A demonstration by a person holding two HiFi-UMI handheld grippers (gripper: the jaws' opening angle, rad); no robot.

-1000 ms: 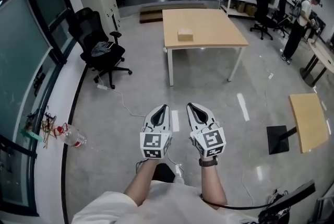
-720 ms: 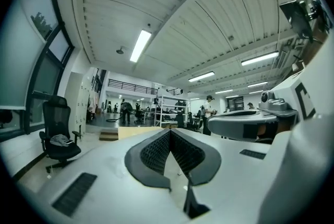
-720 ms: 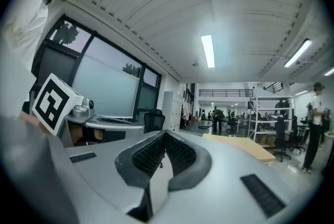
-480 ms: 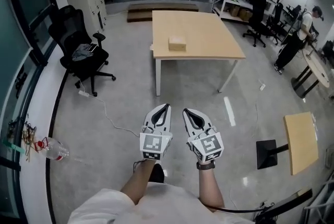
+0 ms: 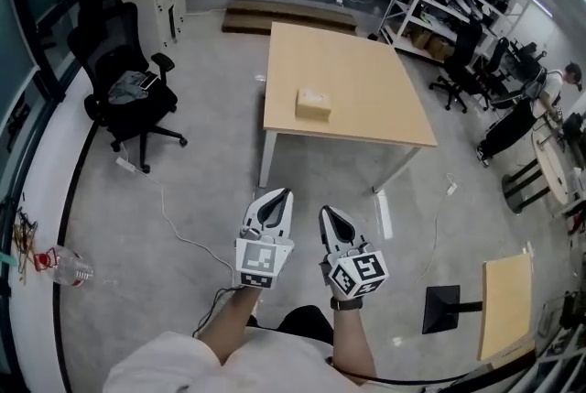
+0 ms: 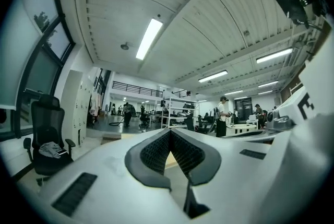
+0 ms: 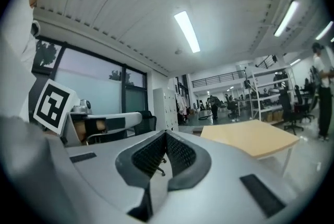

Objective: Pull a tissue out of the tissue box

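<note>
Far left, a black office chair (image 5: 119, 75) stands on the floor. Centre stage, the left gripper (image 5: 280, 196) has its jaws pressed together with nothing between them. Up ahead and well apart, the tissue box (image 5: 313, 104) sits on the wooden table (image 5: 385, 107), near its left edge. Just beside, the right gripper (image 5: 328, 213) is closed too, and empty.

White sleeves (image 5: 160, 365), black right wristband (image 5: 341, 303)

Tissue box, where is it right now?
In the head view the tissue box sits on the wooden table, left of the tabletop's middle. A black office chair stands on the floor farther left.
</note>
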